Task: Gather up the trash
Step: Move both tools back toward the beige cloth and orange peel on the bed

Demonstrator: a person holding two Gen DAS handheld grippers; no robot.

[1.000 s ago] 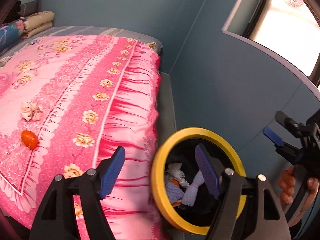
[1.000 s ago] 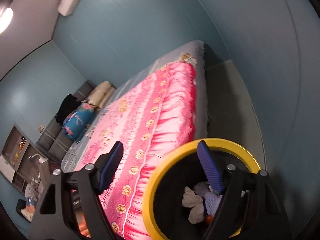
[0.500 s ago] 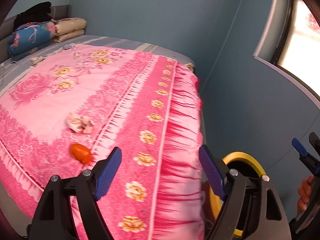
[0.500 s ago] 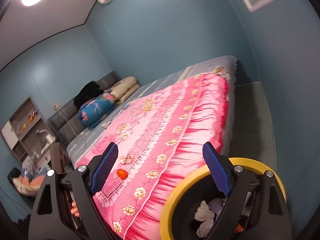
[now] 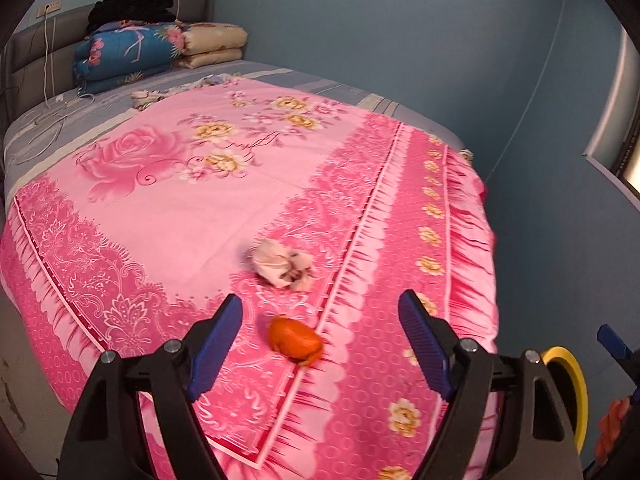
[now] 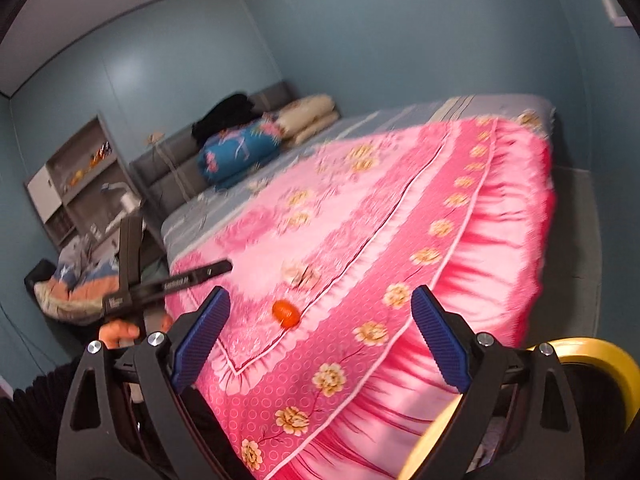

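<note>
On the pink flowered bedspread (image 5: 168,216) lie a small orange scrap (image 5: 294,338) and, just beyond it, a crumpled pale tissue (image 5: 282,264). My left gripper (image 5: 320,312) hovers over the bed's near corner, open, with the orange scrap showing between its fingers and untouched. My right gripper (image 6: 320,304) is farther back at the bed's corner. Its jaws are opening and hold nothing. Ahead of it lie the orange scrap (image 6: 285,313) and the tissue (image 6: 300,274). A yellow-rimmed black bin (image 6: 592,354) stands on the floor at lower right, and its rim (image 5: 568,376) also shows beside the bed.
Folded quilts and pillows (image 5: 160,56) are stacked at the grey headboard, with white cables (image 5: 52,112) on the sheet. Blue walls close in on the right side. Left of the bed stand a shelf unit (image 6: 76,184) and a heap of clothes (image 6: 76,284). A hand (image 6: 116,330) holds the left tool.
Both views have swung from the bin to the bed. The bin has slid to the lower right edge; the orange scrap and tissue now sit centred and closer. Both jaws have widened.
</note>
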